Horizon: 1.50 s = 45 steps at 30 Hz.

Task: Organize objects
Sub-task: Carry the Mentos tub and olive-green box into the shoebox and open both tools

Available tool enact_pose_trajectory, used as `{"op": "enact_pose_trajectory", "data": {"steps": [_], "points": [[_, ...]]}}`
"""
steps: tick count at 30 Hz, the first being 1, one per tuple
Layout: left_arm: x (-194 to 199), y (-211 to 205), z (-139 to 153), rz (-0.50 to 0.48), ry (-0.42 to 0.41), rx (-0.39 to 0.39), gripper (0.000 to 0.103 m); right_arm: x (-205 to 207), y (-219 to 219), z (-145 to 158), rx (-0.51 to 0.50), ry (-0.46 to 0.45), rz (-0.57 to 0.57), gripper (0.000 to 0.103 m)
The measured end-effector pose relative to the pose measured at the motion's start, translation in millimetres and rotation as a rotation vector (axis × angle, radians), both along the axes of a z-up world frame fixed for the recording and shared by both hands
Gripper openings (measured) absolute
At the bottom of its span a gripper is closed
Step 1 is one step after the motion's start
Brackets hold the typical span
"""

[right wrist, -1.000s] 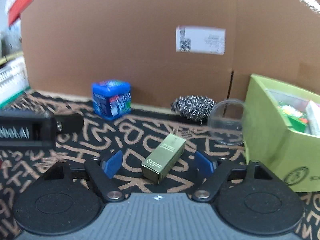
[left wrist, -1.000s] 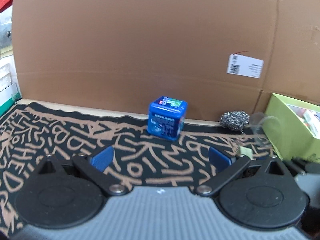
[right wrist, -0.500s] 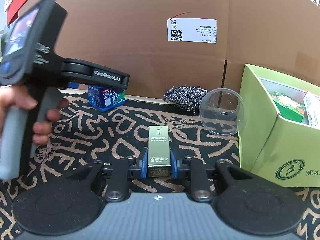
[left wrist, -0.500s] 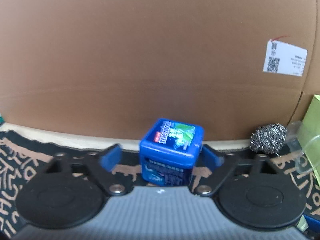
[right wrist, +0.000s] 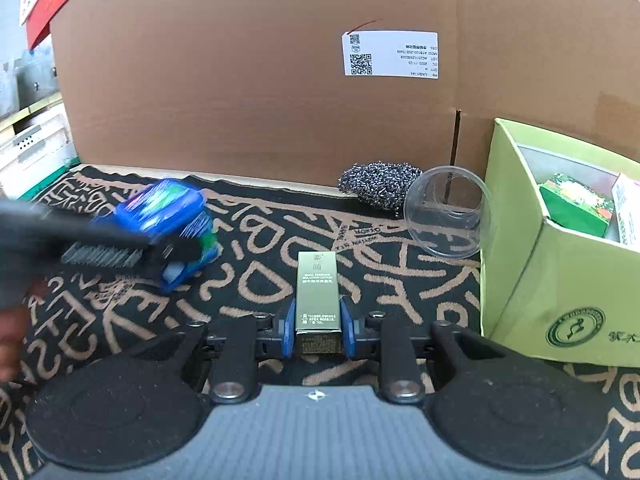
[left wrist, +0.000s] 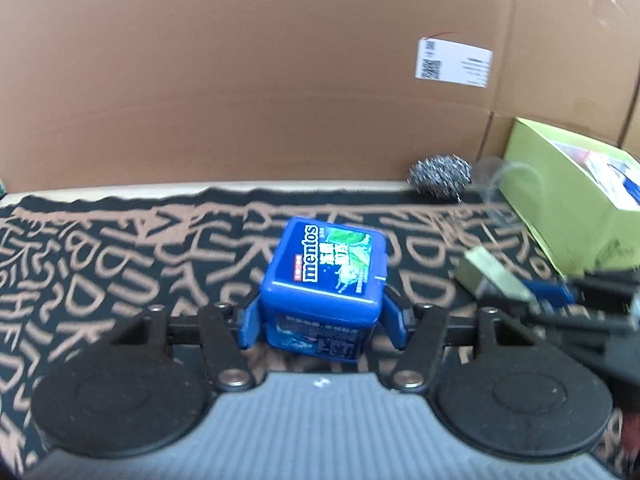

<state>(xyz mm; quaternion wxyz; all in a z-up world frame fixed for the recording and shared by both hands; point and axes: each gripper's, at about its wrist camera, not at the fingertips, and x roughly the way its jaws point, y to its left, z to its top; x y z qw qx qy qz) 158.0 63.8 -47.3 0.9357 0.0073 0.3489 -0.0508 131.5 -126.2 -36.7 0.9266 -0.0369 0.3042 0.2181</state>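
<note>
Got my left gripper [left wrist: 322, 326] closing around the blue Mentos box [left wrist: 325, 280], lifted off the patterned mat [left wrist: 120, 264]. My right gripper [right wrist: 318, 330] pinches the gold lotion box [right wrist: 318, 296], probably both headed for the green box [right wrist: 560, 280] nearby.

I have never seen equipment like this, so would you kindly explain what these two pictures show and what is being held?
There is no robot: a person holds a two-finger gripper in each hand, each with a camera looking along its fingers. The left camera shows the left gripper with its jaws closing on a blue Mentos box. The right camera shows the right gripper clamped on a slim gold carton. Both work over a black patterned cloth. At the back lie a steel scourer and a clear plastic cup on its side, next to a green box that already holds packages.
</note>
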Motion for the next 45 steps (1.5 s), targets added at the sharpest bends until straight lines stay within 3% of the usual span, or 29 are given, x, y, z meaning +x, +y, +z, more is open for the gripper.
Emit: {"op": "enact_pose_trajectory", "data": {"steps": [2,6,12,13,14,15,21,26,36,41,45], "points": [[-3,1,1,0.014,-0.01,0.019,0.072,-3,-1,0,-0.004,-0.004,0.003,0.026],[1,5,1,0.043,0.0,0.015,0.074,-2,-1,-1,-0.003,-0.003,-0.008,0.026],[5,2,-2,0.045,-0.009,0.043,0.073,-2,-3,0,0.008,-0.006,-0.011,0.026],[6,2,-3,0.042,-0.005,0.047,0.07,-2,-3,0,0.011,-0.005,-0.011,0.026],[7,1,-3,0.034,0.0,0.047,0.058,-2,-3,0,0.011,-0.004,-0.009,0.026],[8,0,-4,0.024,0.007,0.044,0.056,-2,-3,0,0.01,0.001,-0.006,0.026],[2,-7,0,0.032,0.026,0.052,0.056,-8,-3,7,0.01,-0.031,-0.001,0.026],[-7,-16,19,0.009,0.0,0.032,0.056,-20,-11,26,0.043,-0.124,-0.006,0.026],[-10,-80,83,-0.126,-0.129,-0.042,0.056,-37,-85,67,0.186,-0.296,-0.152,0.026],[5,-132,102,-0.207,-0.164,-0.065,0.056,-26,-133,76,0.157,-0.344,-0.283,0.026],[28,-174,102,-0.248,-0.137,-0.081,0.056,-10,-168,73,0.135,-0.347,-0.374,0.026]]}}
